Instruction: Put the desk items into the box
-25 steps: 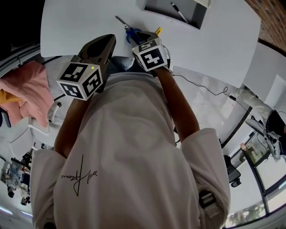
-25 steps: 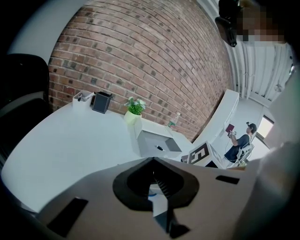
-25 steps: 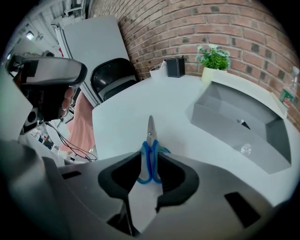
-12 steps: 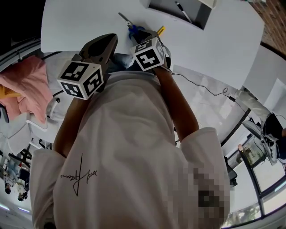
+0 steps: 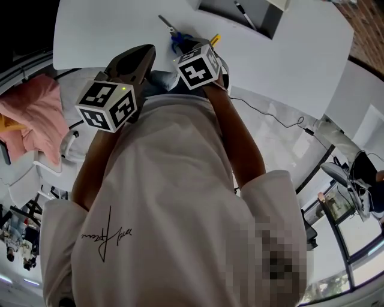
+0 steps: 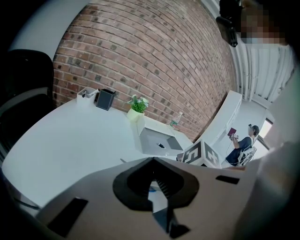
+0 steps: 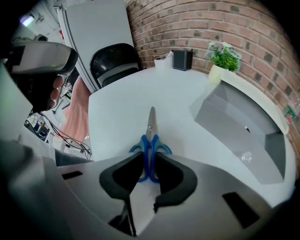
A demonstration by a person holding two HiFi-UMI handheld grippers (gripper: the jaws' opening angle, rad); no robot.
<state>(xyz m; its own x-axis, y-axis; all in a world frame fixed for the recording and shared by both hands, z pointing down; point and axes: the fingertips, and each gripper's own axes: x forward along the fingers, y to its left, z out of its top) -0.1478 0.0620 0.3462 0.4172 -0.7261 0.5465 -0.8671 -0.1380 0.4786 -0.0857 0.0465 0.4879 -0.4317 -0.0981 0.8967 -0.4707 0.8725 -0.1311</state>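
Note:
Blue-handled scissors (image 5: pixel 174 37) (image 7: pixel 150 140) lie closed on the white table (image 5: pixel 108 30), blades pointing away from me. My right gripper (image 7: pixel 146 161) (image 5: pixel 191 47) points steeply down over the handles. Its jaws have just been closing, and the pads now touch both sides of the blue handles. The grey open box (image 5: pixel 264 21) (image 7: pixel 234 117) stands at the far right with a pen (image 5: pixel 243 12) inside. My left gripper (image 6: pixel 153 160) (image 5: pixel 144 54) hovers at the near table edge, its jaws together on nothing.
A yellow item (image 5: pixel 213 41) lies just right of the scissors. A potted plant (image 7: pixel 224 58), a black pen holder (image 7: pixel 182 59) and a white tray stand along the brick wall. A black chair (image 7: pixel 115 63) and a pink cloth (image 5: pixel 36 114) are to the left.
The right gripper's marker cube has rolled and tilted a little over the scissors. The left gripper and the scissors have not moved.

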